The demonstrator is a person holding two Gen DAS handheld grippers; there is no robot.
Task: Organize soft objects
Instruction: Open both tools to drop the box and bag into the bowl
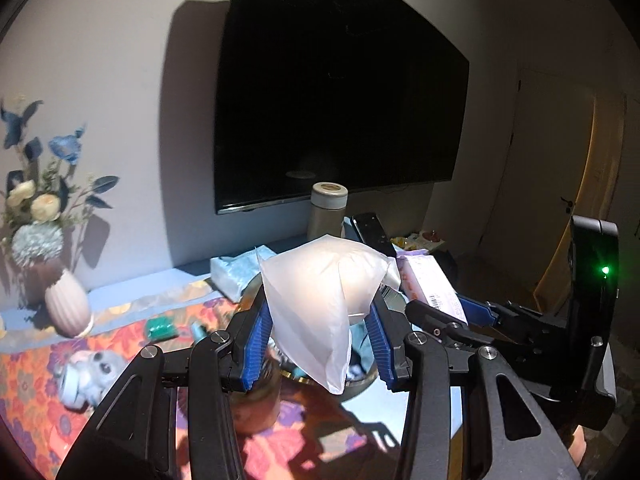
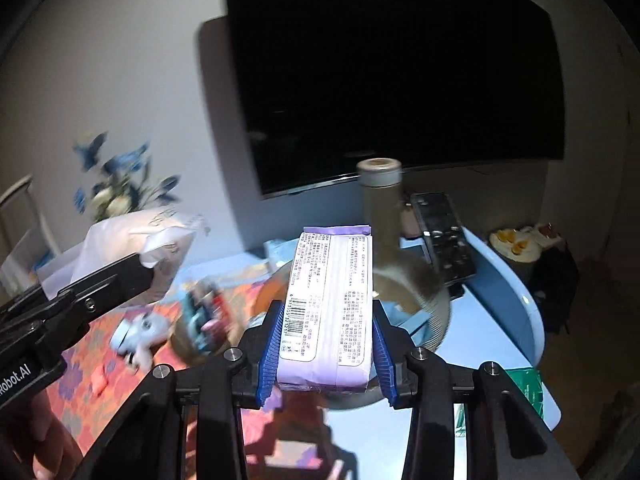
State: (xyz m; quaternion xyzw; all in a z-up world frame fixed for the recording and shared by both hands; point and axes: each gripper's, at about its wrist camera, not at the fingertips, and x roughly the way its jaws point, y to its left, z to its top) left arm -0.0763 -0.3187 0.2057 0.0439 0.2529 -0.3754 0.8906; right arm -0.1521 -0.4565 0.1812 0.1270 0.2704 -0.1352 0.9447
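1. While both packs hang above the cluttered table, my left gripper [image 1: 316,344] is clamped on a white soft plastic pouch [image 1: 320,300].
2. My right gripper [image 2: 326,354] squeezes a lilac printed tissue pack [image 2: 332,304].
3. Risk: slick film slipping from the pads if I swing fast.

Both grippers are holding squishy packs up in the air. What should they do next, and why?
Probably carry both packs sideways to a bare patch of the light blue table. The left gripper clamps a white plastic pouch and the right gripper a purple tissue pack, both hanging above a cluttered round bowl.
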